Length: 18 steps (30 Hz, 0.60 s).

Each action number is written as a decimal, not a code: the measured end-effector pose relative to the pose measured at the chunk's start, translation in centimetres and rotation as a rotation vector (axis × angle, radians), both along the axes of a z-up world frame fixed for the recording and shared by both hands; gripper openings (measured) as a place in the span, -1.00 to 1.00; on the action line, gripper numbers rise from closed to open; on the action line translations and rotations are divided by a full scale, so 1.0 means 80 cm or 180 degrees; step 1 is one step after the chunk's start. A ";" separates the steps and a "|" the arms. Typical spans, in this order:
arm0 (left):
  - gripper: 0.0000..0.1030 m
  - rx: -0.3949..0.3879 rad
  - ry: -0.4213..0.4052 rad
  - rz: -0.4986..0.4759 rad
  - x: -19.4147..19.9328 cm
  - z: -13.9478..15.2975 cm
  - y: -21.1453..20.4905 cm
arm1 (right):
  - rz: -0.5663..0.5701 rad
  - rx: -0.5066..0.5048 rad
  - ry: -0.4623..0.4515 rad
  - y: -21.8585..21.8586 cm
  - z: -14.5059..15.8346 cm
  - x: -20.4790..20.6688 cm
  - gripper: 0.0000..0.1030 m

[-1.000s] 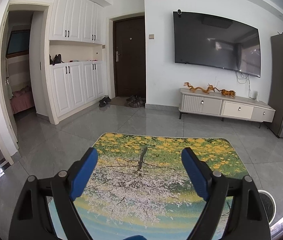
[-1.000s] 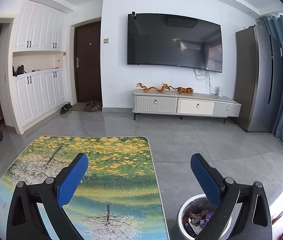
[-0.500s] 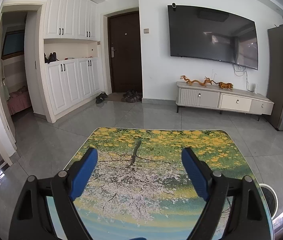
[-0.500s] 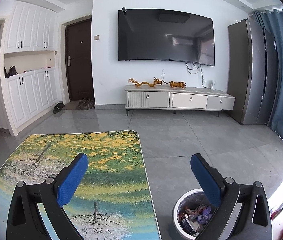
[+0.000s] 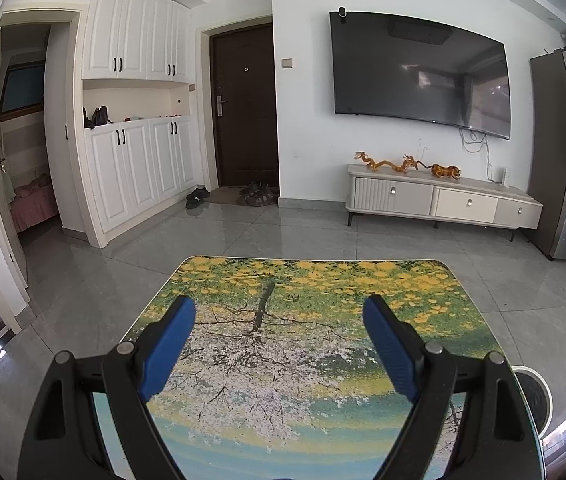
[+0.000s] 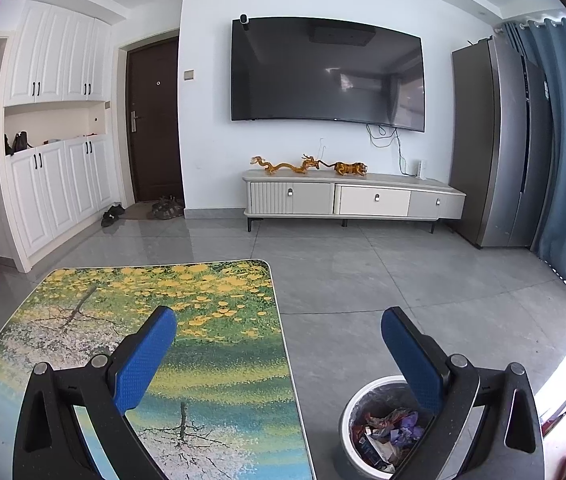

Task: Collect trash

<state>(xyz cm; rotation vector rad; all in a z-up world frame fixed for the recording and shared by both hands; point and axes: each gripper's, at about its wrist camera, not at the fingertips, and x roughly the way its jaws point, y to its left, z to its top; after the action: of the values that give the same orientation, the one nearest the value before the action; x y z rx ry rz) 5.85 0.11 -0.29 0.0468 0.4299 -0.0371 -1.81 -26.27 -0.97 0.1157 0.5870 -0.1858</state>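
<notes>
Presently: bin [image 6: 349,420] holds crumpled wrappers [image 6: 387,434], likely light, soft, pinch folds; left gripper [image 5: 279,344], right gripper [image 6: 279,352] wide, empty.

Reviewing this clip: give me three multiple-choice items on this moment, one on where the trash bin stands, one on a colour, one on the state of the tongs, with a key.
1. Where does the trash bin stand?
A. On the floor beside the table's right edge
B. On the table
C. Against the TV cabinet

2. What colour are the pads of the right tongs?
A. Red
B. Blue
C. White

3. How do the left tongs stand?
A. Shut on a wrapper
B. Shut, empty
C. Open, empty

Key: 1 A, the right wrist view shows the bin on grey tiles next to the table. 2 B, both pads are blue. 3 C, the pads stand wide apart with only the tabletop behind them.
</notes>
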 end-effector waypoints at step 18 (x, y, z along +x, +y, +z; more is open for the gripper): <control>0.66 -0.0011 -0.0073 0.0002 -0.007 0.005 0.001 | -0.0005 -0.0028 -0.0012 0.002 0.002 -0.003 1.00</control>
<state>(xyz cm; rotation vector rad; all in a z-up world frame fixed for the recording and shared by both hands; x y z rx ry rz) 5.31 0.15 0.07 0.0437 0.4069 -0.0366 -2.04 -26.14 -0.77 0.1079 0.5822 -0.1896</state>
